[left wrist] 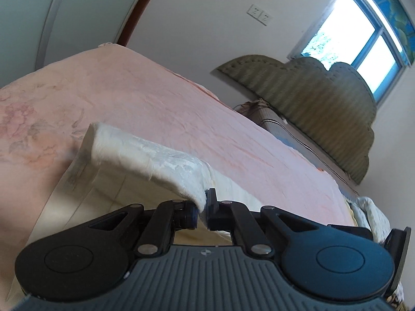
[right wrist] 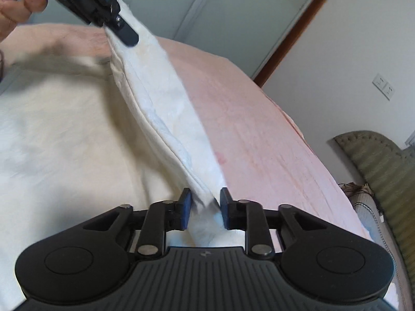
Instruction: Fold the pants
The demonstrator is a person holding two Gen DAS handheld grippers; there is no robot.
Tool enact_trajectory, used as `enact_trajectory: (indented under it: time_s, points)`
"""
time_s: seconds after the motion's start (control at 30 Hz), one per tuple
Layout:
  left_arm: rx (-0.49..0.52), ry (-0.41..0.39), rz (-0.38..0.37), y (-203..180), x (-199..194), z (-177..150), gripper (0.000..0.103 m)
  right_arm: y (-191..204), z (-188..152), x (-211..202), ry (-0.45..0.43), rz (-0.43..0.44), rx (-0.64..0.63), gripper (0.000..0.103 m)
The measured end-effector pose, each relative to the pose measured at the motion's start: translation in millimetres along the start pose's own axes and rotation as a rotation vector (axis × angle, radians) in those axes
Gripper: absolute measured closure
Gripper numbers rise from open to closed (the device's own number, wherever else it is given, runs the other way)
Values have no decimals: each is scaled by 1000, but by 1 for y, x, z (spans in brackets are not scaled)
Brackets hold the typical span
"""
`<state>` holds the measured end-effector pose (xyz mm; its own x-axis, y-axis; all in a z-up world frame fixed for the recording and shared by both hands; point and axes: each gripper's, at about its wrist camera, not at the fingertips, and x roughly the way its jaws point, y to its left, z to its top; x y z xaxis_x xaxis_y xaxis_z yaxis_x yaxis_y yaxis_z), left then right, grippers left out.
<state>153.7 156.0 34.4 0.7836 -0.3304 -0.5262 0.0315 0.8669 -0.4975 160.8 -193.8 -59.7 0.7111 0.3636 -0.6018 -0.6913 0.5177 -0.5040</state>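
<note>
The cream-white pants lie on a pink bed. One edge of them is lifted into a taut band between my two grippers. My right gripper is shut on the near end of this band. My left gripper is shut on the far end, at the top left of the right wrist view, held by a hand. In the left wrist view my left gripper pinches the pants' edge, which runs off to the upper left above the bed.
A green padded headboard stands at the bed's far end under a window. A wardrobe door and a white wall with sockets lie beyond the bed. A folded quilt lies at the bed's right edge.
</note>
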Motion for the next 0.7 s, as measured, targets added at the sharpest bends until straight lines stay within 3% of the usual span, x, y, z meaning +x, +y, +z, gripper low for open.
enact_trajectory:
  time_s: [0.33, 0.53, 0.63, 0.7]
  points:
    - [7, 74, 2, 44, -73, -64, 98, 97, -11, -79, -26, 93, -68, 96]
    - [-35, 199, 57, 78, -60, -86, 96, 133, -23, -90, -7, 165, -3, 97]
    - [-17, 178, 77, 80, -57, -90, 93, 138, -27, -88, -10, 162, 45, 97]
    - [47, 147, 107, 72, -59, -93, 90, 142, -25, -90, -14, 147, 54, 97]
